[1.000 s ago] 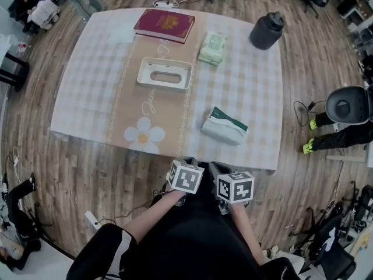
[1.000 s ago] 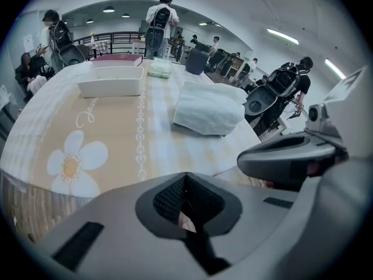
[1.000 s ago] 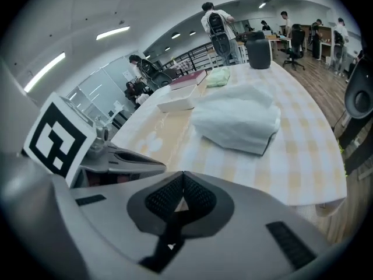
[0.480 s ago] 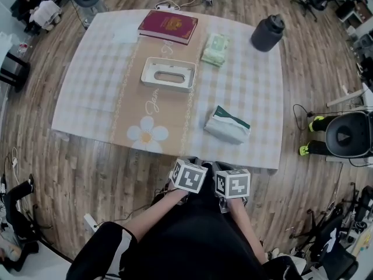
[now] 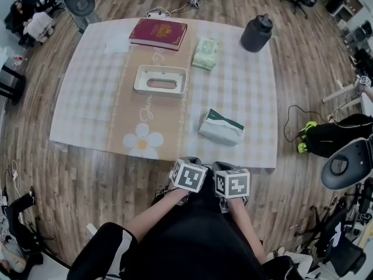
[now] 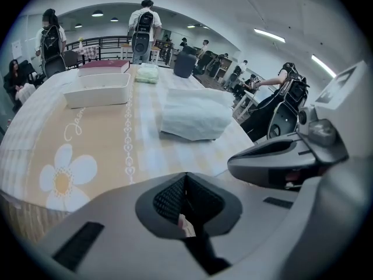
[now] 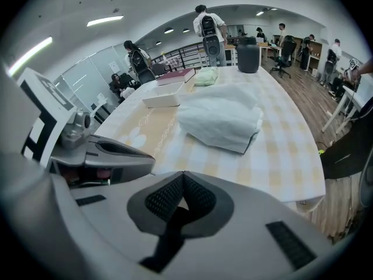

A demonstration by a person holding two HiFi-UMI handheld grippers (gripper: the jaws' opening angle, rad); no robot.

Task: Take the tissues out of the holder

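On the wooden floor stands a table (image 5: 87, 98) under a pale checked cloth. A tan runner (image 5: 152, 112) lies down the middle of the cloth, printed with a white daisy and a line of cursive script too small to read. At the far end lies a maroon hardback book (image 5: 158, 33), its gilt cover lettering illegible. The white rectangular tissue holder (image 5: 161, 80) sits on the runner with its oval slot facing up. The tissues (image 5: 220, 128), a soft, crumpled white pack with a dark green band, lie out on the cloth right of the runner, well apart from the holder. A dark round jug (image 5: 256, 32) stands at the far right, with a pale green soft packet (image 5: 204, 53) near it. At the near edge the left gripper (image 6: 185, 181) and right gripper (image 7: 183, 182) are side by side. Both have their ribbed pads pressed together on nothing.
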